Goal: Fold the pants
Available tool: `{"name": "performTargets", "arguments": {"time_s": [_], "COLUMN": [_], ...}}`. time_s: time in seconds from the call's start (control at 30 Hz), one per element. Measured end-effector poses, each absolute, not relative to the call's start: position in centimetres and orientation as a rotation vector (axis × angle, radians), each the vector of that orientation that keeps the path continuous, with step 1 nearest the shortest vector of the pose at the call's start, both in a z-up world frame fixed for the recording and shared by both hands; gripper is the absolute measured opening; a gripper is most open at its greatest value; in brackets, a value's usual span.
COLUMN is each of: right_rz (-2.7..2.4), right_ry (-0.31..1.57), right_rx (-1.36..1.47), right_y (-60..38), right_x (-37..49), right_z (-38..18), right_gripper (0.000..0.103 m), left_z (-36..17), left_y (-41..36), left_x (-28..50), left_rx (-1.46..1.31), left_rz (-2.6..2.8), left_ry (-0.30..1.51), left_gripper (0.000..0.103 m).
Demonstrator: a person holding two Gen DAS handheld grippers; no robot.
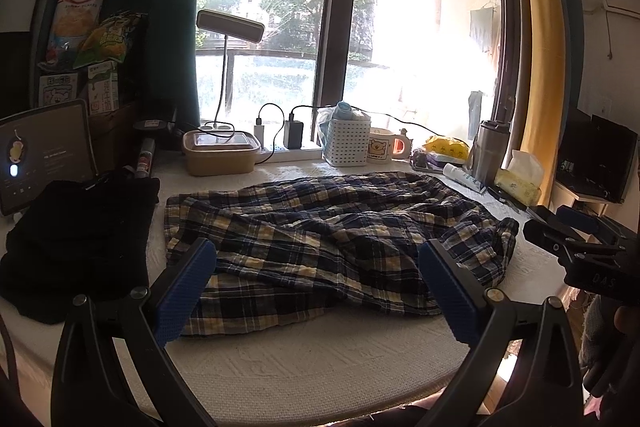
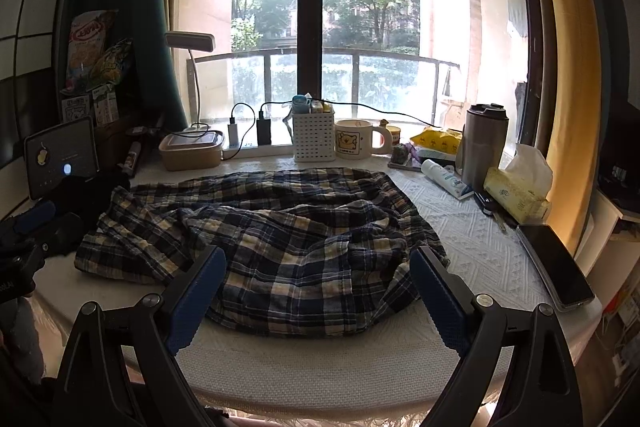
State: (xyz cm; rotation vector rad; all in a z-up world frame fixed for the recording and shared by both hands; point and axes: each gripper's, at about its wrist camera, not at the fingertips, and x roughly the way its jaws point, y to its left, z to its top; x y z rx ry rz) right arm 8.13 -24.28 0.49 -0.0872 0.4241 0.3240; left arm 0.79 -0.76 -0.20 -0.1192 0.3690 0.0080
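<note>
Plaid pants (image 1: 320,235) in navy, white and yellow lie crumpled across the middle of the white textured table cover (image 1: 312,359); the right wrist view shows the same pants (image 2: 272,247). My left gripper (image 1: 316,259) hovers open over their near edge, with nothing between its blue pads (image 1: 184,291). In the right wrist view my right gripper (image 2: 318,267) is open too, held above the pants' near right part. The right gripper (image 1: 576,239) also shows at the right edge of the left wrist view, and the left gripper (image 2: 28,231) at the left edge of the right wrist view.
A black folded garment (image 1: 80,239) lies left of the pants, by a tablet (image 1: 44,155). Along the window stand a lunch box (image 1: 220,151), power strip, white basket (image 2: 314,137), mug (image 2: 356,145) and steel tumbler (image 2: 484,143). A tissue pack (image 2: 516,191) and phone (image 2: 556,263) lie at right.
</note>
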Motion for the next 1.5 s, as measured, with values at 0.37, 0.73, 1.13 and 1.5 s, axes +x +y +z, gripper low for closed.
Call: {"name": "performTargets", "arguments": {"time_s": [0.37, 0.73, 1.13, 1.5], "right_rz": [0.320, 0.319, 0.320, 0.323], "right_ry": [0.422, 0.423, 0.423, 0.423], "right_rx": [-0.083, -0.083, -0.083, -0.086], "right_y": [-24.26, -24.21, -24.19, -24.06], "right_x": [8.21, 8.26, 8.24, 8.11], "right_z": [0.54, 0.49, 0.48, 0.38], "right_gripper": [0.095, 0.095, 0.095, 0.095], "left_z": [-0.17, -0.15, -0.01, -0.10], "left_y": [-1.02, -0.89, -0.84, -0.79], "left_x": [0.75, 0.65, 0.47, 0.56], "left_rx": [-0.119, -0.120, -0.123, -0.126], "left_rz": [0.001, 0.005, 0.011, 0.013], "left_ry": [0.366, 0.361, 0.354, 0.362], "left_gripper": [0.100, 0.100, 0.100, 0.100]}}
